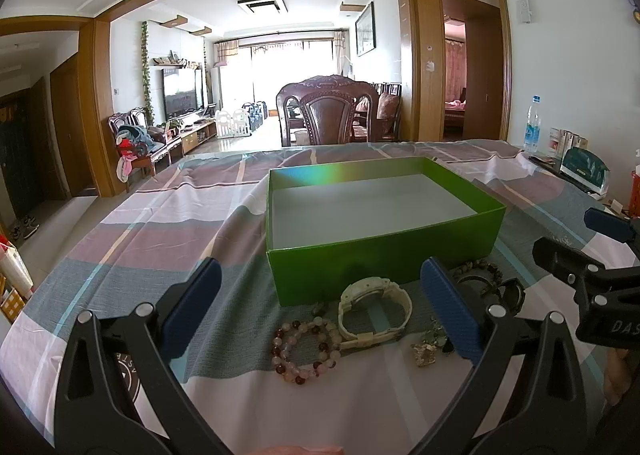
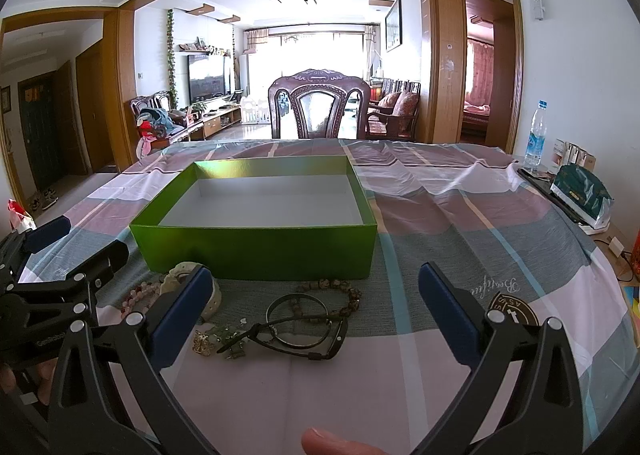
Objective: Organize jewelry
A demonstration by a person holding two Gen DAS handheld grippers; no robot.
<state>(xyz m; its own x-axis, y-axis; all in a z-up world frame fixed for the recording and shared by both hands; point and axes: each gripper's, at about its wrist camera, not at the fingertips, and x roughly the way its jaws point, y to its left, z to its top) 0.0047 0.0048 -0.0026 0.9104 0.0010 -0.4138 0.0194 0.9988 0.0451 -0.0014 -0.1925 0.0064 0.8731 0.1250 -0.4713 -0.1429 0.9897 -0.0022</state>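
An empty green box [image 1: 384,255] [image 2: 256,251] stands on the checked tablecloth. In front of it lie a pink and red bead bracelet [image 1: 306,351], a cream watch [image 1: 374,309] [image 2: 210,297], a gold and green trinket [image 1: 428,347] [image 2: 218,339], a brown bead bracelet [image 1: 482,275] [image 2: 340,293], and a dark bangle and black strap [image 2: 304,325]. My left gripper [image 1: 320,307] is open above the bead bracelet and watch. My right gripper [image 2: 316,311] is open above the bangle and strap. Both are empty.
A carved wooden chair [image 1: 328,111] stands at the table's far side. At the right edge are a water bottle [image 2: 536,135], small cartons [image 2: 576,155] and a teal packet [image 2: 584,191]. The right gripper shows in the left wrist view [image 1: 600,255].
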